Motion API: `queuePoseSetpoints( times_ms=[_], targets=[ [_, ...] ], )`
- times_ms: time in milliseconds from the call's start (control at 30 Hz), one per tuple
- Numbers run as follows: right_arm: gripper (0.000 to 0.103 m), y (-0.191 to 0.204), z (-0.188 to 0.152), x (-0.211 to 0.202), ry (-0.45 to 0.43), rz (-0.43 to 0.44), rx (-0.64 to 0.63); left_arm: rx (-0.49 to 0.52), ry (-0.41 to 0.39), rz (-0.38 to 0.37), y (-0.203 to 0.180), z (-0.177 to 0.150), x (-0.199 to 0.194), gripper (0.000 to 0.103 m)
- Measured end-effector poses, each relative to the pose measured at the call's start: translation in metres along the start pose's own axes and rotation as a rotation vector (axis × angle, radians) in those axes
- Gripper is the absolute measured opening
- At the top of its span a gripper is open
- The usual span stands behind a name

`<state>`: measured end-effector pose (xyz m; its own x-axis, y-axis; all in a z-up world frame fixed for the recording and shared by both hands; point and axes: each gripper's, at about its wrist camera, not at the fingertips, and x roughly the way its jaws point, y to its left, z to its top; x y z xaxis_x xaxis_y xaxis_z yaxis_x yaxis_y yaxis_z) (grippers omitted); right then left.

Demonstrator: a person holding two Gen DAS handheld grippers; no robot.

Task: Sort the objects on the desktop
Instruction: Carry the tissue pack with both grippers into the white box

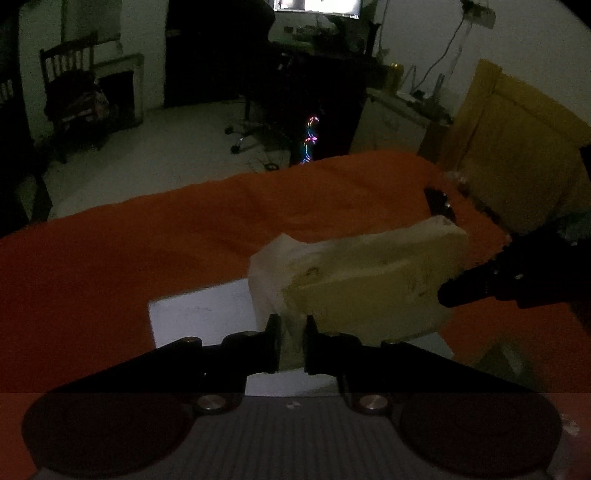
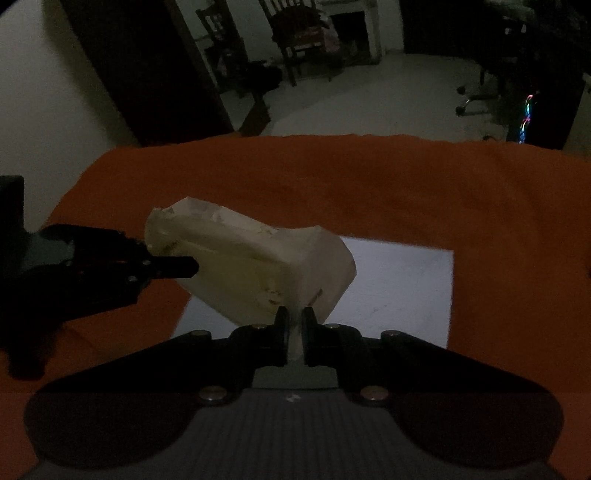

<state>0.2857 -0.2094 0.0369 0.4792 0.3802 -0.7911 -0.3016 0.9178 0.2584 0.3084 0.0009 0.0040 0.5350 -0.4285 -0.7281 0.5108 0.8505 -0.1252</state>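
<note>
Left tool (image 1: 291, 345) and right tool (image 2: 294, 338) pinching pale bag (image 1: 362, 280), above white sheet (image 2: 399, 291)

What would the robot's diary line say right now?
left gripper: shut on box | right gripper: shut on box | box: held above white sheet | orange cloth underneath

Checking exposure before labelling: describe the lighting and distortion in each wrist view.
Left wrist view: very dim, orange cloth muted, glowing monitor blown out, fisheye corners black. Right wrist view: equally dark, white sheet brightest, pale box readable, room edges curved.
</note>
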Motion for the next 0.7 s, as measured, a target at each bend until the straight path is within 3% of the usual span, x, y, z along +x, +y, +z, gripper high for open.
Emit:
queuePoseSetpoints(
  times_ms=[300, 400, 700],
  targets=[
    [0.008, 0.033, -0.053, -0.066, 0.005, 0.034, -0.072, -0.065, 0.031, -0.019, -0.040, -0.046, -0.063, 0.009],
    [0.008, 0.037, -0.077, -0.081, 0.021, 0.039, -0.084, -0.029, 0.026, -0.003, -0.063, -0.067, -0.079, 0.009],
    [0.009, 0.047, -0.147, -0.063, 0.171, 0.054, -0.111, -0.042, 0.131, 0.003, -0.093, -0.128, -0.080, 0.009]
  ],
)
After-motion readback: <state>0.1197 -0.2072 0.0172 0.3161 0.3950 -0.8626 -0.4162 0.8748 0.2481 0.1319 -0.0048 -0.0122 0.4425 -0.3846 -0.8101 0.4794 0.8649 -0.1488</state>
